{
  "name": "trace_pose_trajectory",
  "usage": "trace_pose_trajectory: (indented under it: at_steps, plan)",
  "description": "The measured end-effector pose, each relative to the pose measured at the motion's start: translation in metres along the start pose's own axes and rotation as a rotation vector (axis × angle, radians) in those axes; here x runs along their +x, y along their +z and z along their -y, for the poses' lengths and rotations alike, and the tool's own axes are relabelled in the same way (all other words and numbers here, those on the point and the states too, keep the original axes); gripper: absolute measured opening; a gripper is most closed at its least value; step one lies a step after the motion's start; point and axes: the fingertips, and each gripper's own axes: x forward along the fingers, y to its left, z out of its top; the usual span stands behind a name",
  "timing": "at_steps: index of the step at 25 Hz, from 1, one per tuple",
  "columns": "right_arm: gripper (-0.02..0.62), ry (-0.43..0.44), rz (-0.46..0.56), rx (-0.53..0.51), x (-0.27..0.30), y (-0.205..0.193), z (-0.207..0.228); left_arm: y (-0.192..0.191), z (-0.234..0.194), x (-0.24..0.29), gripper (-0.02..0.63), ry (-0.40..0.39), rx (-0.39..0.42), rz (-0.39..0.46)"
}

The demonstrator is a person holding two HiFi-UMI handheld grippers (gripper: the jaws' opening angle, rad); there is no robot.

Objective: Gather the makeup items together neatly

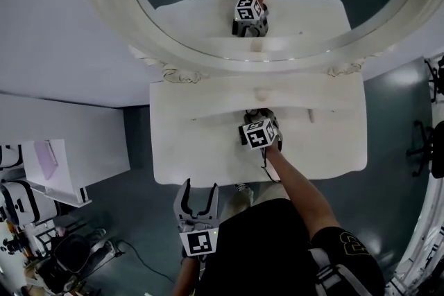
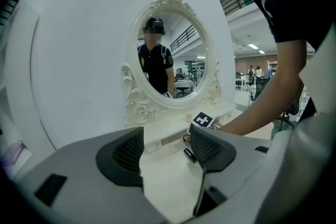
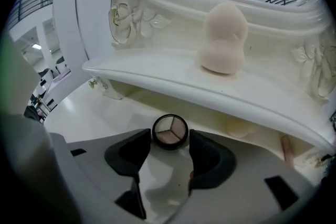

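Right gripper view: round compact (image 3: 169,131), gourd-shaped sponge (image 3: 224,39)

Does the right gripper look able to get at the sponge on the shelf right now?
Probably yes: the right gripper is open, the compact loose at its tips, and the sponge stands uncovered on the shelf above, nothing in front.

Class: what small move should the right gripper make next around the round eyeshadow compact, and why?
Probably ease the right gripper slightly forward. Its jaws stand open and empty, and the eyeshadow compact lies flat on the table right at their tips, not yet between the pads; closing now would likely only clip its rim.
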Motion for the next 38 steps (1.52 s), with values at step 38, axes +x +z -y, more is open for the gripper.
trace_pose_trajectory:
  at_steps: [38]
  plan:
    - [0.225, -0.011, 0.377, 0.031, -0.228, 0.068, 0.065, 0.079, 0.017, 0.056, 0.265, -0.152, 0.120, 0.154]
